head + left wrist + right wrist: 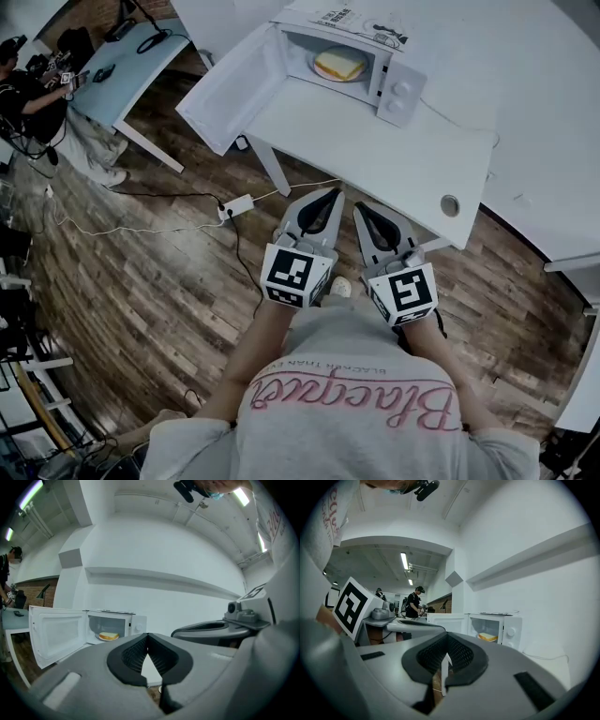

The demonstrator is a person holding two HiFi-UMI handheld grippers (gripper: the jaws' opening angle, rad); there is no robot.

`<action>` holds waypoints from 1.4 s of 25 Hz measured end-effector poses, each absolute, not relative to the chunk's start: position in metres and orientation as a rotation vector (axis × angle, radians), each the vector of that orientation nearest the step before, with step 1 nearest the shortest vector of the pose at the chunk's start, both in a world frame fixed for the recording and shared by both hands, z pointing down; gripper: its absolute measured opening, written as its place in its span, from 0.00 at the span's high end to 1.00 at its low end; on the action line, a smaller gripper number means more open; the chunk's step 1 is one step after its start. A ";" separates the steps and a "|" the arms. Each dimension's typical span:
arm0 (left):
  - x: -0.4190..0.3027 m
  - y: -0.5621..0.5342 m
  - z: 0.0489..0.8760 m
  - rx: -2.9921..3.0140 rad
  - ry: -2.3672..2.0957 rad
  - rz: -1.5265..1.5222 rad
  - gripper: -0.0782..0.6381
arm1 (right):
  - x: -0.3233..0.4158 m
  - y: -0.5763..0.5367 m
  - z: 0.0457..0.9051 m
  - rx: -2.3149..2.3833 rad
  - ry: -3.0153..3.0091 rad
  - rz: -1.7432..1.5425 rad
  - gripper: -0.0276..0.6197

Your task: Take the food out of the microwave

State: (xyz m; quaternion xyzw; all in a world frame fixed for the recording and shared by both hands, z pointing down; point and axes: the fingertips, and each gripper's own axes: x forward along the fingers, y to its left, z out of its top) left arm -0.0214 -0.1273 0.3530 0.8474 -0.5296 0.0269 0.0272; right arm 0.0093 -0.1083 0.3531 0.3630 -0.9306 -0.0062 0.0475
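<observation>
A white microwave (pixel 375 52) stands on a white table (pixel 375 159) with its door (pixel 230 94) swung open to the left. Inside lies a slice of toasted bread on a plate (pixel 339 64), also seen in the left gripper view as the food (pixel 108 636) and in the right gripper view as the food (pixel 487 637). My left gripper (pixel 332 194) and right gripper (pixel 359 209) hang side by side over the floor, short of the table's near edge. Both point toward the microwave. Their jaws are shut with nothing between them (pixel 148 636) (pixel 447 637).
A power strip (pixel 236 206) with cables lies on the wooden floor beside the table leg (pixel 272 169). A blue table (pixel 131 56) and a person (pixel 42 103) are at the far left. Another white table (pixel 553 169) adjoins on the right. The tabletop has a cable hole (pixel 450 204).
</observation>
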 end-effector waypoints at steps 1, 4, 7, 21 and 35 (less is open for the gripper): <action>-0.020 -0.135 0.354 2.623 -1.636 0.088 0.88 | 0.010 -0.115 0.354 1.103 -2.836 -0.017 0.94; -0.018 -0.154 0.353 2.624 -1.645 0.082 0.88 | 0.010 -0.135 0.357 1.089 -2.833 -0.013 0.94; -0.021 -0.169 0.354 2.609 -1.662 0.075 0.88 | 0.010 -0.150 0.359 1.084 -2.834 -0.005 0.94; -0.046 -0.228 0.359 2.556 -1.695 0.034 0.88 | -0.002 -0.203 0.366 1.073 -2.817 0.006 0.94; -0.070 -0.322 0.373 2.580 -1.574 -0.005 0.88 | -0.028 -0.293 0.381 1.111 -2.763 0.048 0.94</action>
